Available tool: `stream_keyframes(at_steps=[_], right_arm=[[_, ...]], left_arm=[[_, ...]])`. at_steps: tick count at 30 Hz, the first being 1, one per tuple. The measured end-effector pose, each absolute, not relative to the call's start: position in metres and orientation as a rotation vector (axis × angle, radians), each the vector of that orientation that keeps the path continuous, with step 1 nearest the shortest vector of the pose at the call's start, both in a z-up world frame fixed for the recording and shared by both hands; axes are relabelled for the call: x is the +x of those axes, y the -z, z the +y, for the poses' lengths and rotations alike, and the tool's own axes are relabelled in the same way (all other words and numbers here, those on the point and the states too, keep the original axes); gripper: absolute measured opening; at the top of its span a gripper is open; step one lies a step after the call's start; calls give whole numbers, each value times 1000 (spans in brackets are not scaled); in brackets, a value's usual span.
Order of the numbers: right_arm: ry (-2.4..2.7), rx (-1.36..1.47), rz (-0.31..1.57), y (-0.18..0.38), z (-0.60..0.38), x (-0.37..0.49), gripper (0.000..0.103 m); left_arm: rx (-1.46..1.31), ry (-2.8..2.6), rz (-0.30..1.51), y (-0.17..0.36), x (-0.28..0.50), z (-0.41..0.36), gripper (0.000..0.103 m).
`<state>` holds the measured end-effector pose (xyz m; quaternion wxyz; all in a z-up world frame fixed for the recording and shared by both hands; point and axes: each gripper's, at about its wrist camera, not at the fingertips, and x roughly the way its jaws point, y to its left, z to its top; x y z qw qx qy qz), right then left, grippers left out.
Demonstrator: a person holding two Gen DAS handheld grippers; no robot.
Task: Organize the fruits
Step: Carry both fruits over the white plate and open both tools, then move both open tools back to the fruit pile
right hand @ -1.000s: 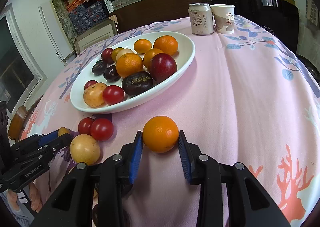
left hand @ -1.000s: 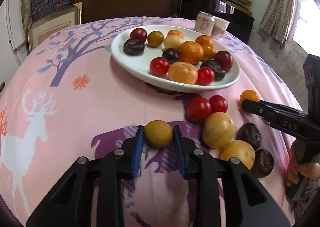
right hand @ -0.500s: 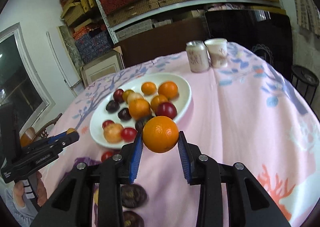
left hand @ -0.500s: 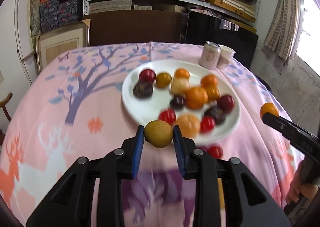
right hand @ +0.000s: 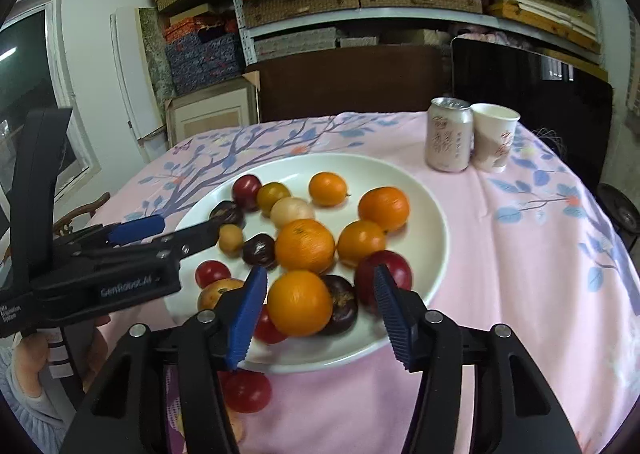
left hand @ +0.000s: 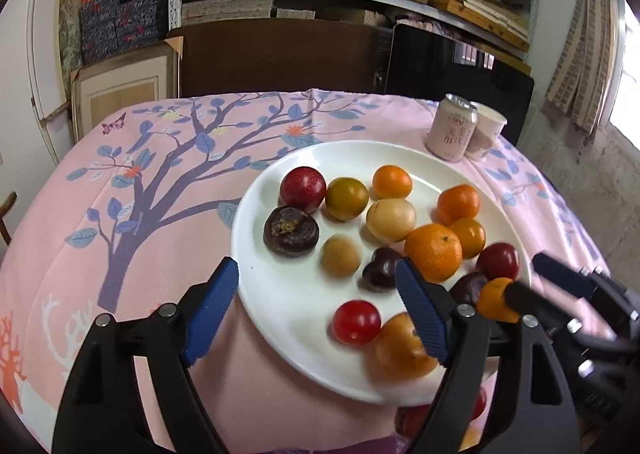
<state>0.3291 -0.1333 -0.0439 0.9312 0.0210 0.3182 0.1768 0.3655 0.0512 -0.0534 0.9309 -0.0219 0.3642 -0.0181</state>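
Observation:
A white plate (left hand: 280, 294) on the pink tablecloth holds several oranges, plums, tomatoes and dark fruits. My left gripper (left hand: 320, 294) hangs over the plate's near edge, its jaws opening wide with nothing between them. The small yellow-brown fruit (left hand: 341, 256) lies free on the plate just beyond its fingers. My right gripper (right hand: 318, 310) is over the plate's near right side, jaws opening. An orange (right hand: 299, 302) sits between its pads, close to the left one and clear of the right one. From the left wrist, the right gripper (left hand: 532, 286) shows beside that orange (left hand: 494, 300).
A pink drink can (right hand: 448, 140) and a paper cup (right hand: 494, 138) stand behind the plate at the right. Red tomatoes (right hand: 246, 390) lie on the cloth in front of the plate (right hand: 436, 238). A hand (right hand: 36, 354) holds the left gripper (right hand: 188, 226). Shelves and boxes stand behind the table.
Both grippers rose from the tablecloth and moved over the plate with their fruits. The left jaws let go of the yellow-brown fruit, now on the plate. The right jaws spread from the orange.

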Motion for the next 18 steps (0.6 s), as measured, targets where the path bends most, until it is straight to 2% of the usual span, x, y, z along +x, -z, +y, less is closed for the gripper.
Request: stream_keyframes(at_steps=[2,3,10,18], right_arm=[[-354,51,645,43,-139,325,69],[-342,45,643,43,-142,321,73],[-300,130,678,53,-173,293,90],[-256,285,679,58,-209,265,97]], left_arm=[[-43,10,734,52,358,52,96],[-47,8,728,51,352,53,97],[-24,-18,765,68,308,52,99],[-12,-24,784,76,271,47,99]])
